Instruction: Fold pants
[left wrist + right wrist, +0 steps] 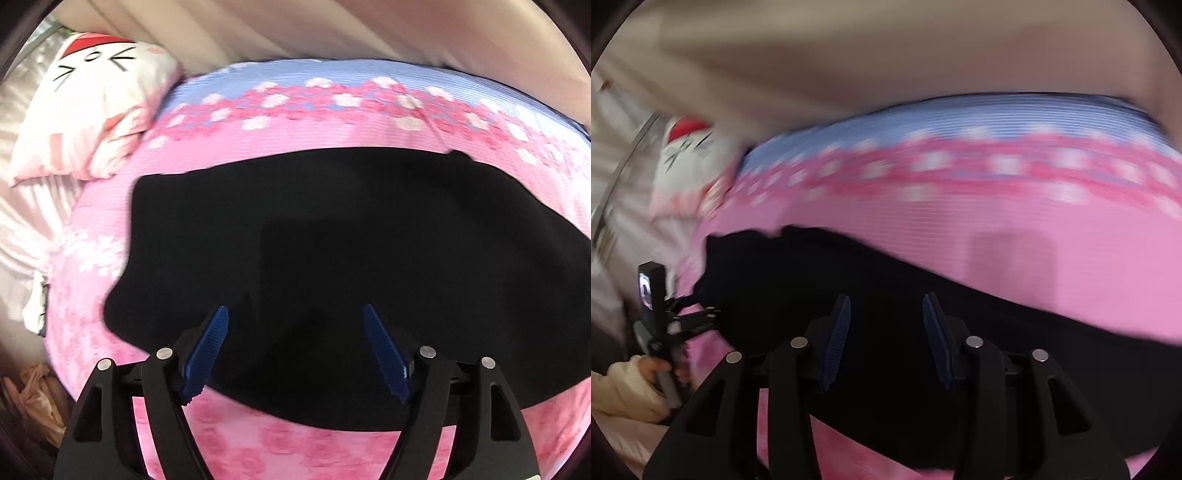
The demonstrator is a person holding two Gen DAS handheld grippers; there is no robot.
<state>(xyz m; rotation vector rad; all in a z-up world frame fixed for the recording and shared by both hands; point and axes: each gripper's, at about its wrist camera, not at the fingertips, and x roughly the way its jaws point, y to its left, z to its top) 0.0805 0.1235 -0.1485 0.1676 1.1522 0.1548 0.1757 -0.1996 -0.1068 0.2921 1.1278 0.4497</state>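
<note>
The black pants [332, 258] lie flat on the pink flowered bedspread [295, 129], filling the middle of the left wrist view, their long axis running from left to right across the frame; the right end is cut off by the lens rim, so which end is the waist cannot be told (the cloth is too dark to show seams or folds). The left gripper [295, 314] hangs over the near edge with its blue pads [207, 350] spread wide, holding nothing. In the right wrist view, heavily blurred, the right gripper [886, 302] is likewise parted and empty above the pants. A cat-face pillow [96, 107] sits upper left
</note>
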